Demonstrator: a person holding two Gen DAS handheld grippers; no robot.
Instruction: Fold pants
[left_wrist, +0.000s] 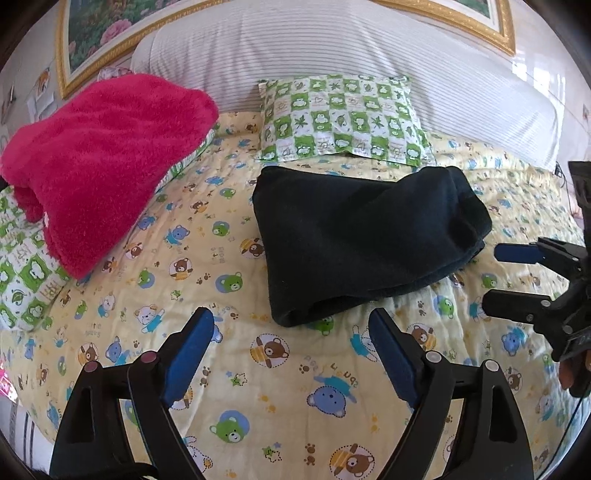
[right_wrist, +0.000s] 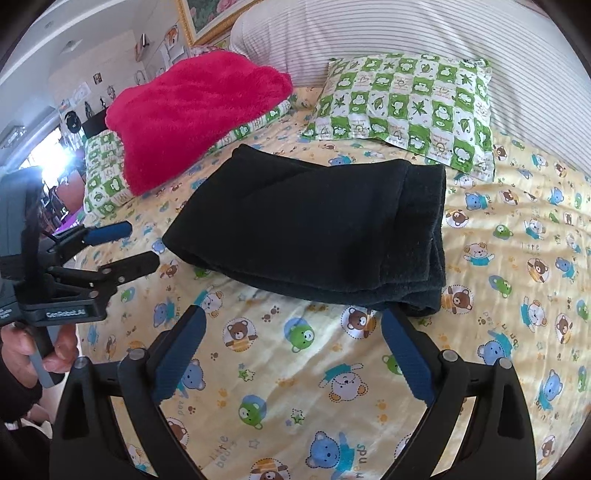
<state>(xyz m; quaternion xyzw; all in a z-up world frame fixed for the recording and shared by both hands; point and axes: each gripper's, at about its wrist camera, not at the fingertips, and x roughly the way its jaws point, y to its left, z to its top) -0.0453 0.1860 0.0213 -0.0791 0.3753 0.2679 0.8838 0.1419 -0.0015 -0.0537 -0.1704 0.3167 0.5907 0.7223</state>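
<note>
The pants (left_wrist: 369, 240) are lying folded into a thick dark bundle in the middle of the bed, resting on the yellow bear-print quilt (left_wrist: 258, 369). Several layers are showing along the near edge, stacked on one another, and a rounded fold is sitting at the near left corner in the left wrist view. In the right wrist view the pants (right_wrist: 314, 229) are filling the centre, with the layered edges facing the camera.

The left gripper (left_wrist: 291, 332) is hovering over the quilt just short of the bundle, its jaws spread wide and gripping nothing; the blue pads (left_wrist: 188, 354) are standing well apart. The right gripper (right_wrist: 291, 328) is likewise hanging near the bundle's near edge, jaws released and empty. Its right fingertip is coming close to the pants' near right corner, though contact cannot be made out.

Each gripper is also appearing in the other's camera: the right gripper (left_wrist: 495, 277) at the right edge beside the pants, and the left gripper (right_wrist: 144, 243) at the left edge, with a hand (right_wrist: 33, 354) holding its handle.

Behind the pants a green checked pillow (left_wrist: 343, 118) is leaning toward a striped bolster (left_wrist: 332, 48). A red fluffy blanket (left_wrist: 103, 166) is lying heaped to the left, on another green checked pillow (left_wrist: 18, 277). A gold-framed picture (left_wrist: 110, 29) is hanging above.
</note>
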